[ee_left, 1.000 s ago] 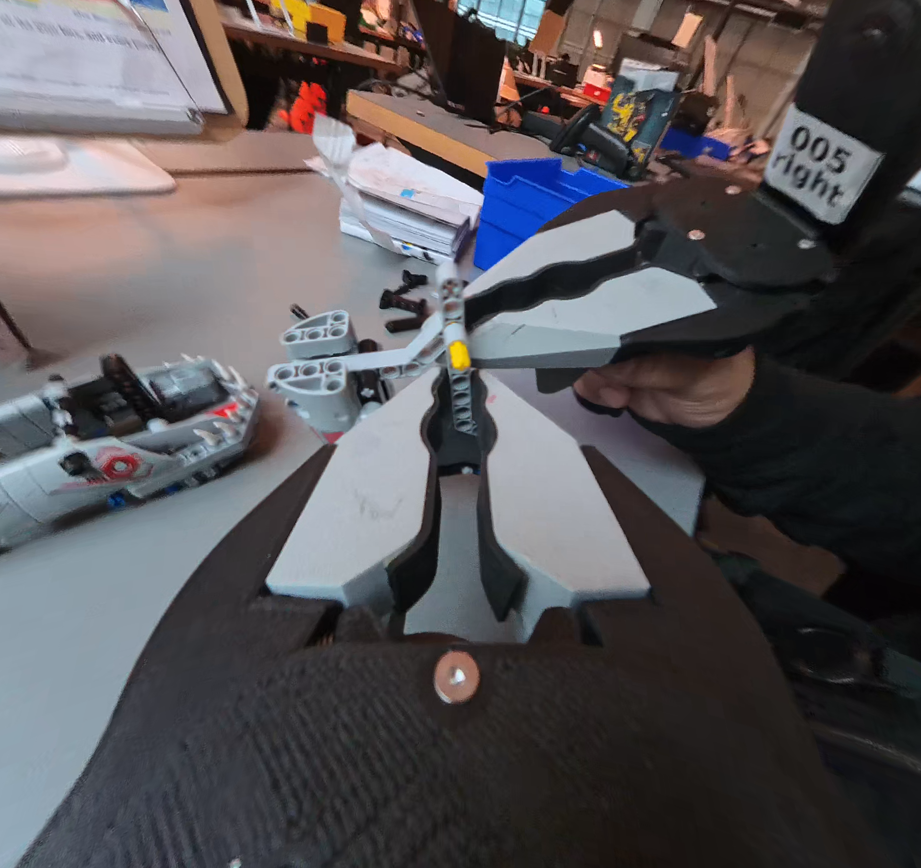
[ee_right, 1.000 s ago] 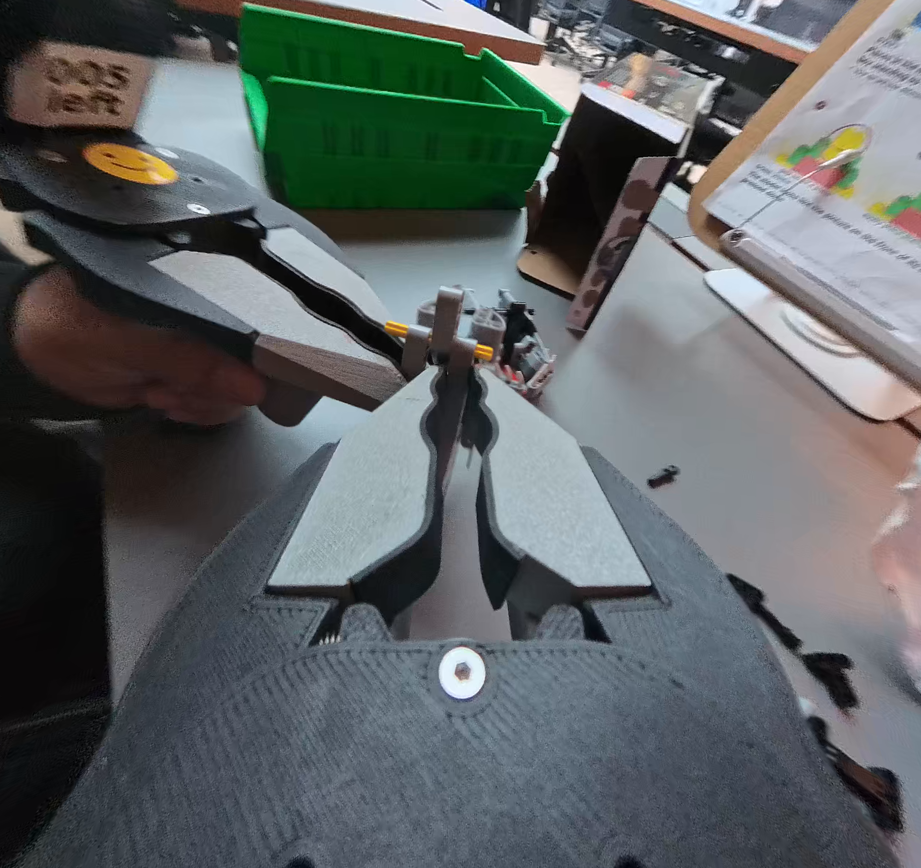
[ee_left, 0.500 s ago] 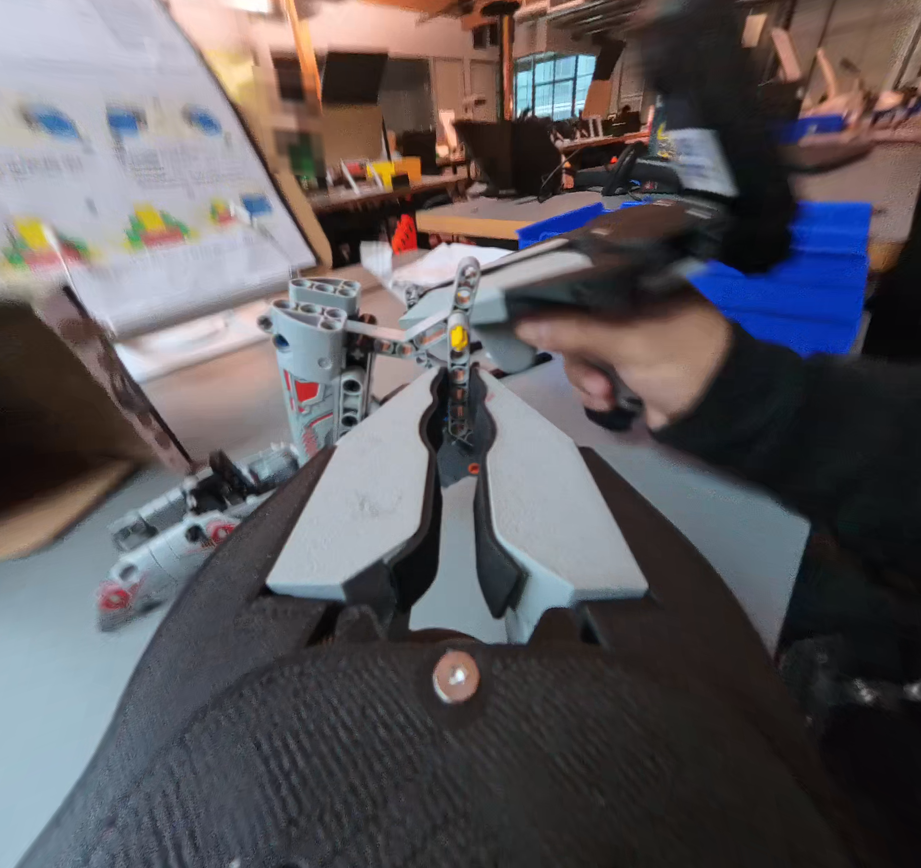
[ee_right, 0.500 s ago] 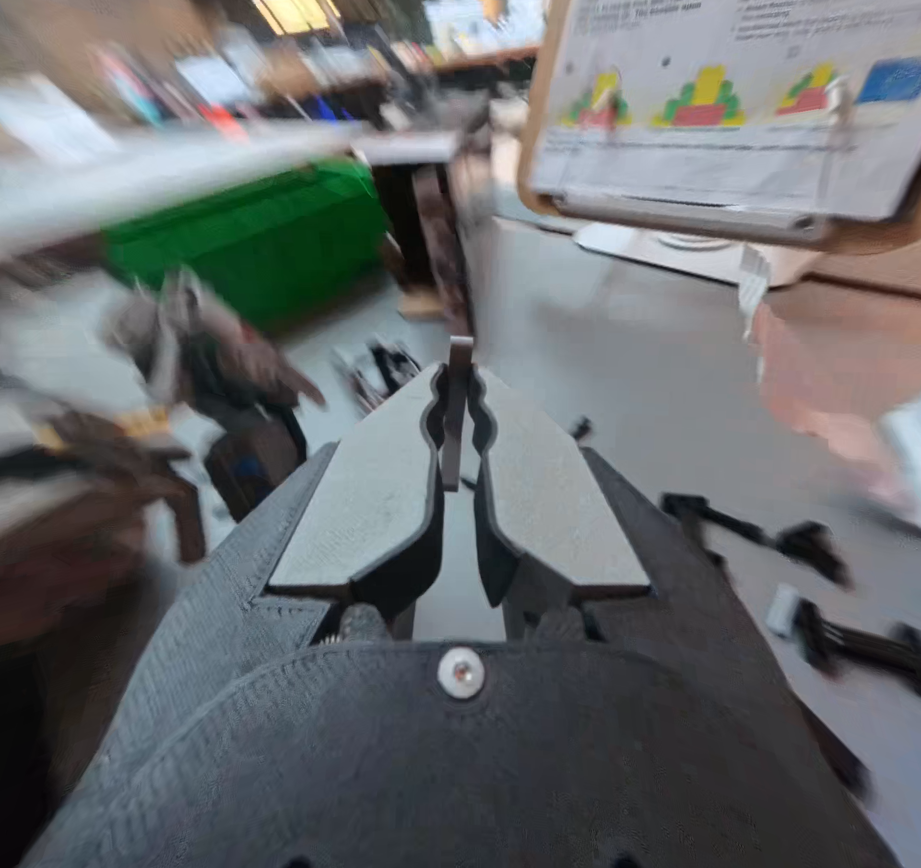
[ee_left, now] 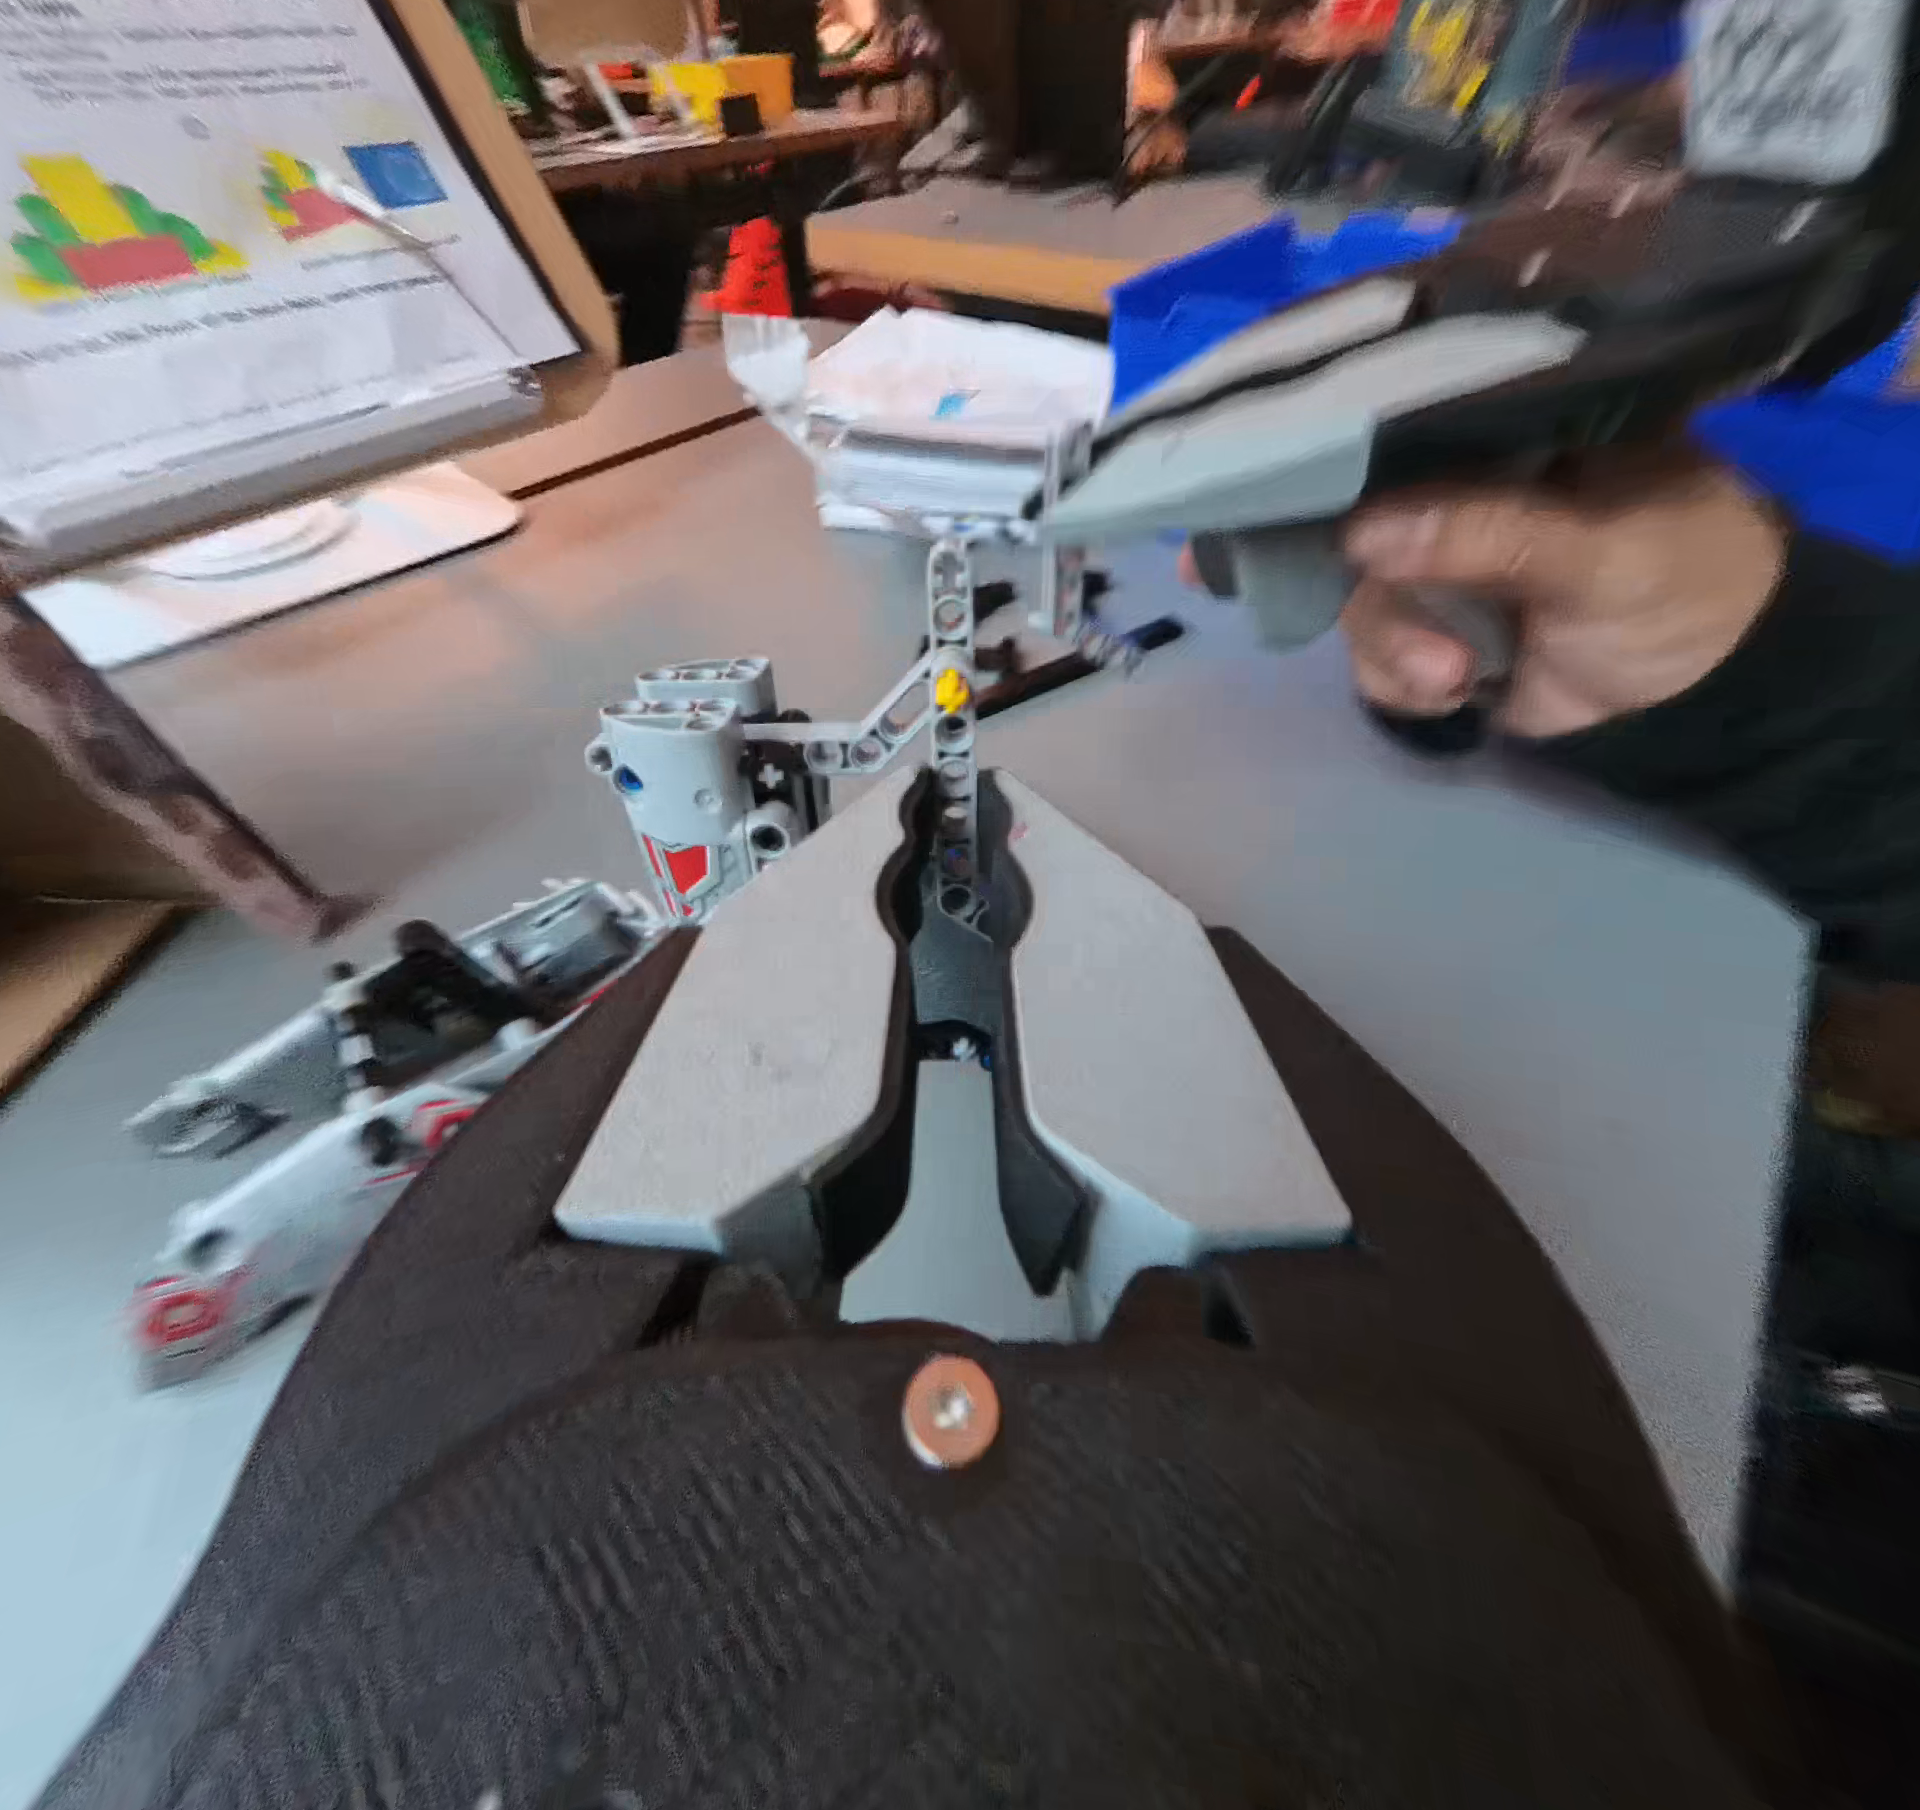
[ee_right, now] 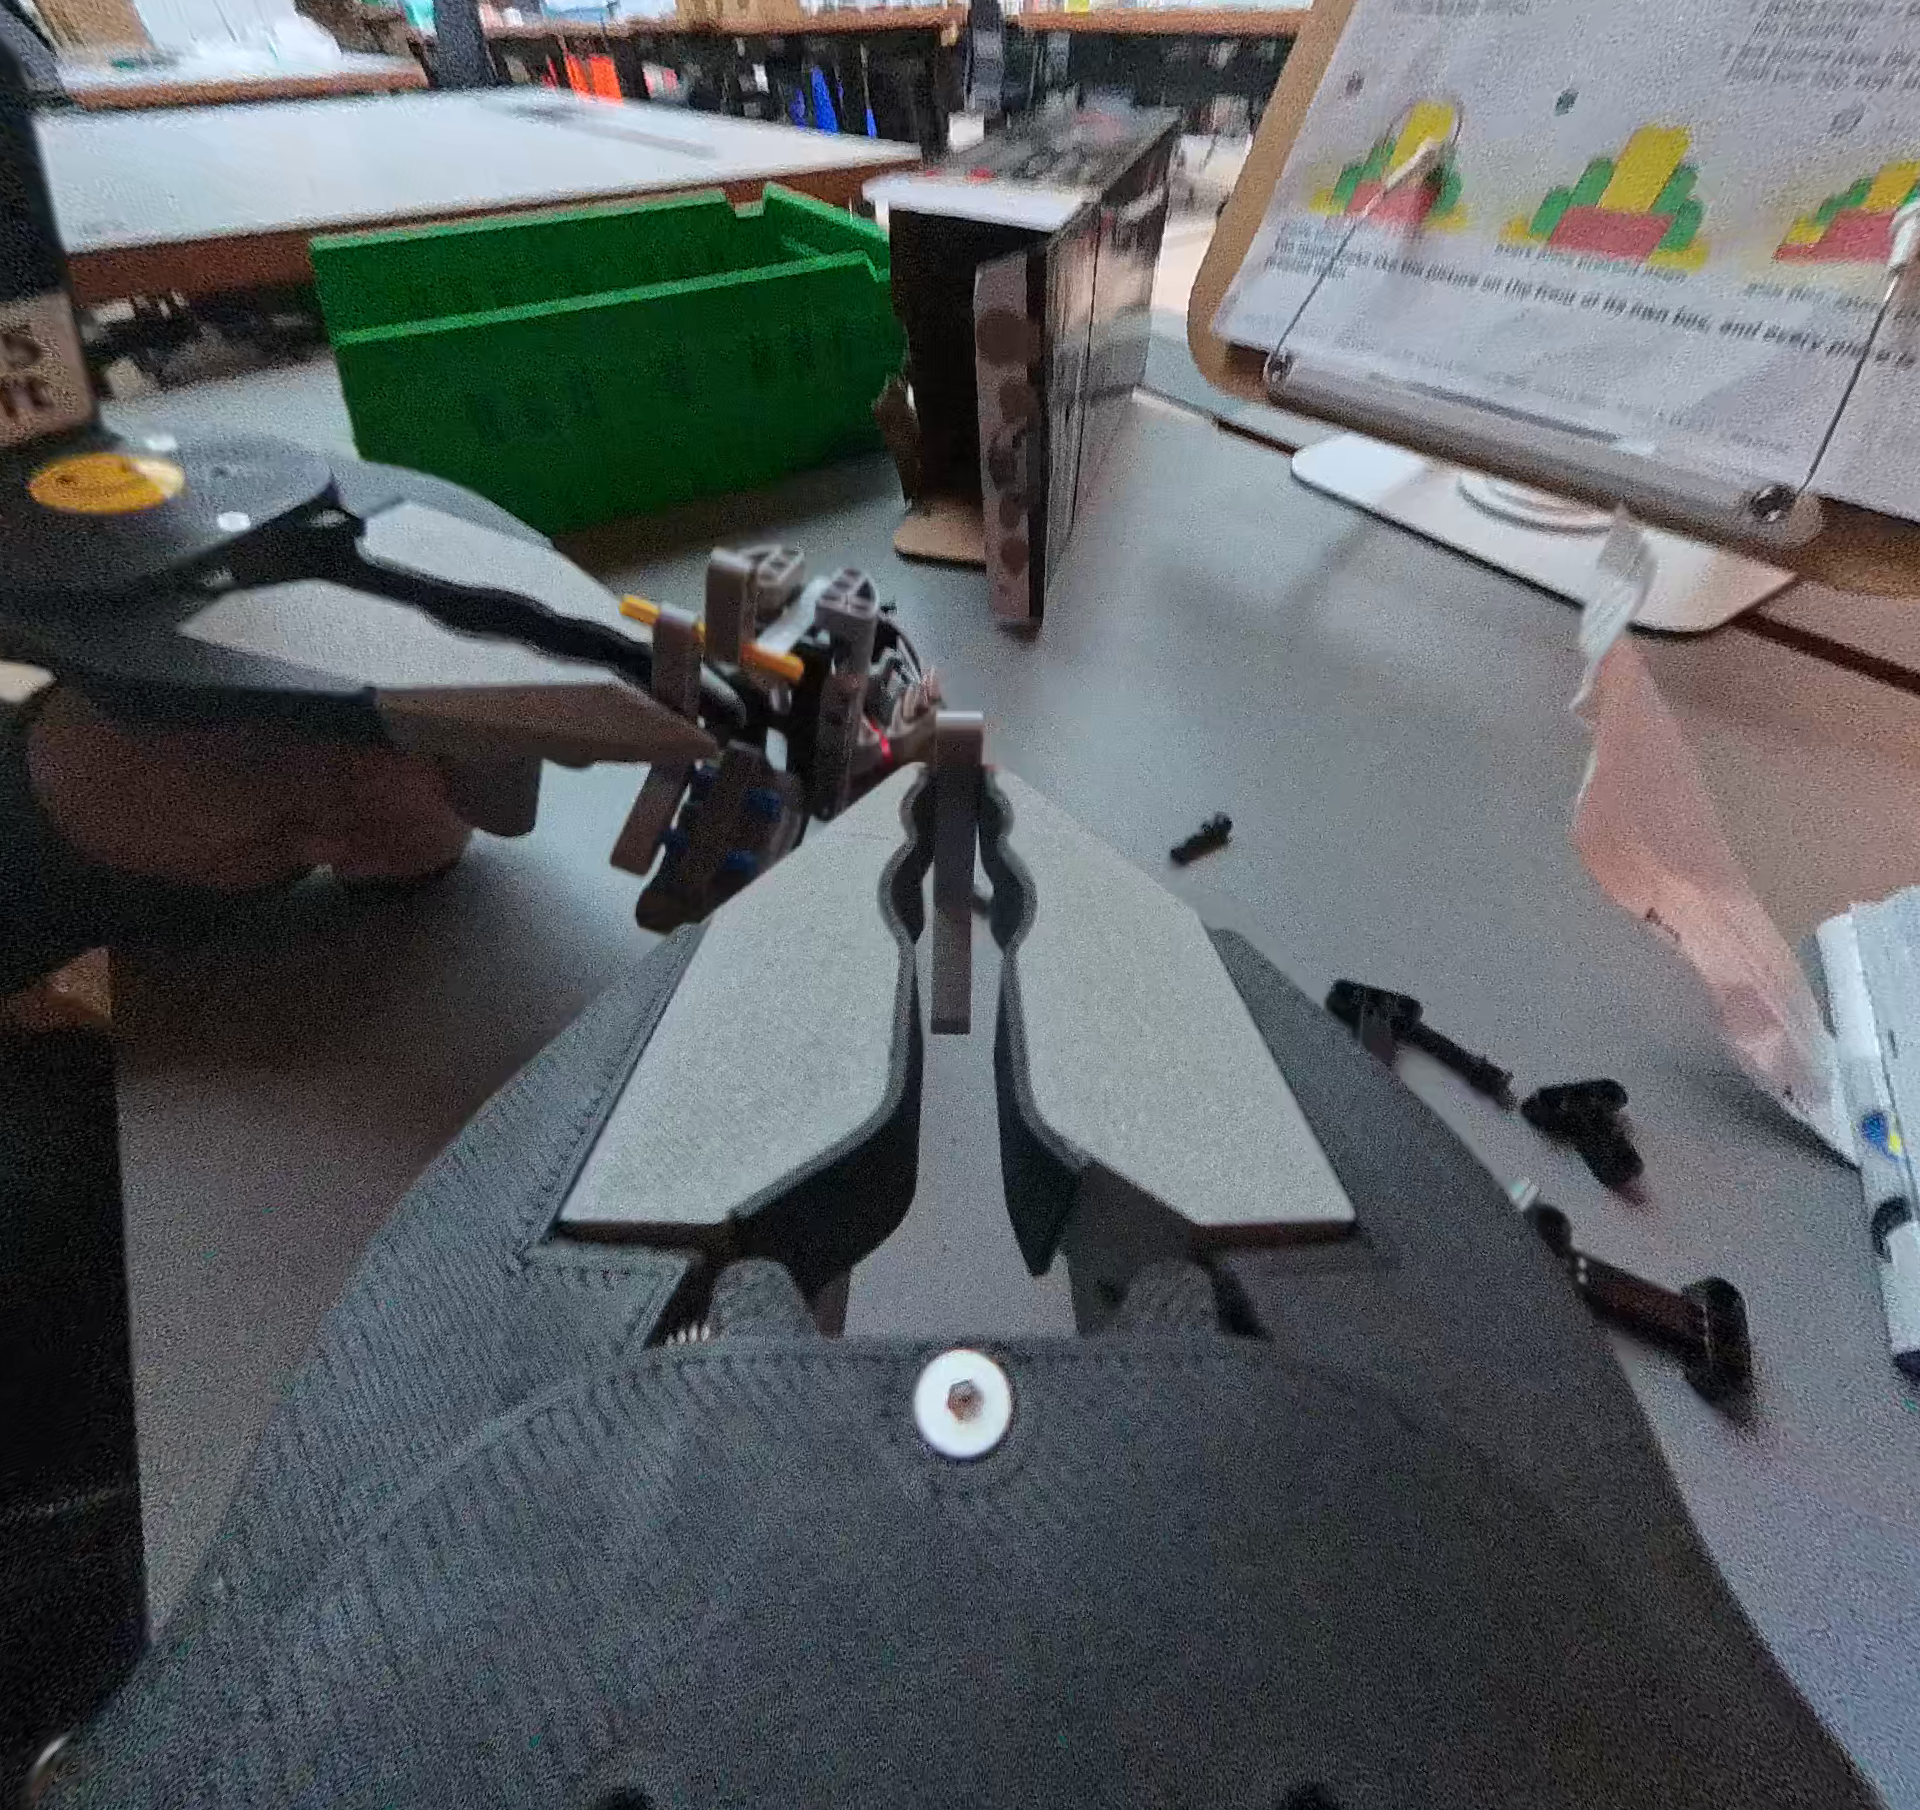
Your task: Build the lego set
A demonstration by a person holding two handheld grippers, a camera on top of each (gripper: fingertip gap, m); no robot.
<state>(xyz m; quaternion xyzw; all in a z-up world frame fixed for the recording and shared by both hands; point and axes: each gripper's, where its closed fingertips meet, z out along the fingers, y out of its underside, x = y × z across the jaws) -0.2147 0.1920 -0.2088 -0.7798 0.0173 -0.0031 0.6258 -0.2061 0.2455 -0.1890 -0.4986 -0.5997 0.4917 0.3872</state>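
At centre of the left wrist view, the left gripper (ee_left: 951,825) is clamped on an upright grey perforated lego beam (ee_left: 951,721) of a half-built subassembly; the right gripper (ee_left: 1049,503) approaches from upper right.

Centred in the right wrist view, its fingers pinch a short grey beam (ee_right: 954,867), long axis forward, with the subassembly (ee_right: 790,711) just left.

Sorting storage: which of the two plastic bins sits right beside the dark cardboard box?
The green bin; it stands directly left of the cardboard box. The blue bin sits behind the paper stack.
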